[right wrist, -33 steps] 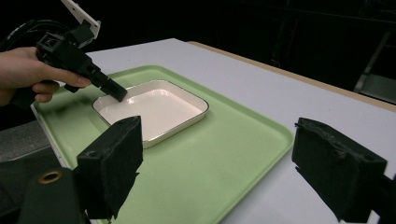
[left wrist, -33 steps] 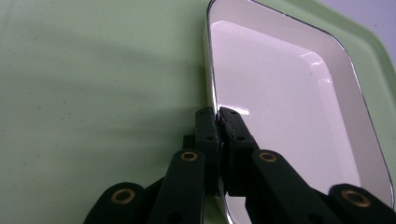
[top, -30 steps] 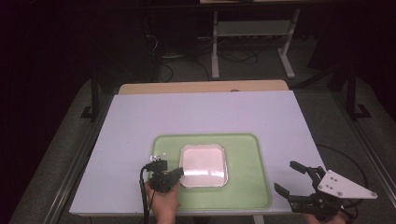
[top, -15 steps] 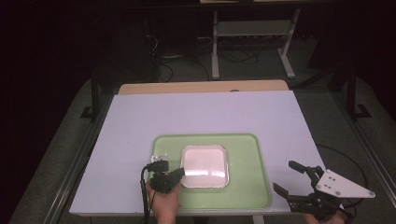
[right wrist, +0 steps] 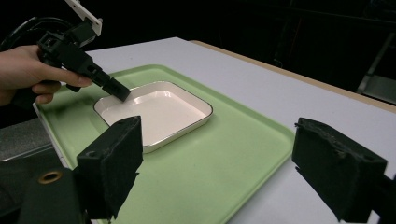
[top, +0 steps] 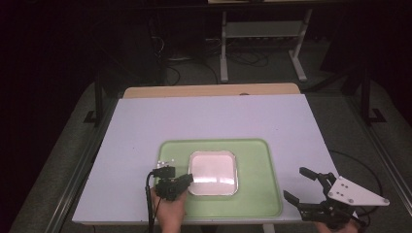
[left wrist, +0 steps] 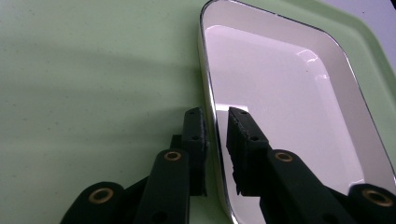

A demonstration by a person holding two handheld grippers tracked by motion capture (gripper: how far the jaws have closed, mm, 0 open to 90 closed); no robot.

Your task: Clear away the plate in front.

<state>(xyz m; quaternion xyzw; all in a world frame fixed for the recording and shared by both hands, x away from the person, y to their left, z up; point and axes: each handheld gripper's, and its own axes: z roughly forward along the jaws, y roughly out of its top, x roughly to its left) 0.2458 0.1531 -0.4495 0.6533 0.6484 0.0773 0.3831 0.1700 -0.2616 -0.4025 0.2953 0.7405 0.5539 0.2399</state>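
Note:
A square white dish (top: pixel 213 172) with a metal rim lies in a pale green tray (top: pixel 252 160) near the table's front edge. My left gripper (top: pixel 187 178) reaches over the dish's left rim from the front left. Its jaws have just been opening and straddle the rim (left wrist: pixel 211 102), one pad outside on the tray (left wrist: pixel 93 70) and one inside the dish (left wrist: pixel 280 93), with a slight gap showing. My right gripper (top: pixel 294 183) stands wide open and holds nothing, just off the tray's right front corner. In the right gripper view it (right wrist: pixel 217 130) faces the dish (right wrist: pixel 154 109) and the left gripper (right wrist: pixel 122 94).
The tray sits on a white tabletop (top: pixel 204 121) with a wooden strip (top: pixel 209 90) along its far edge. Cables trail from both grippers over the front edge. A metal stand (top: pixel 262 43) and cables lie on the dark floor beyond.

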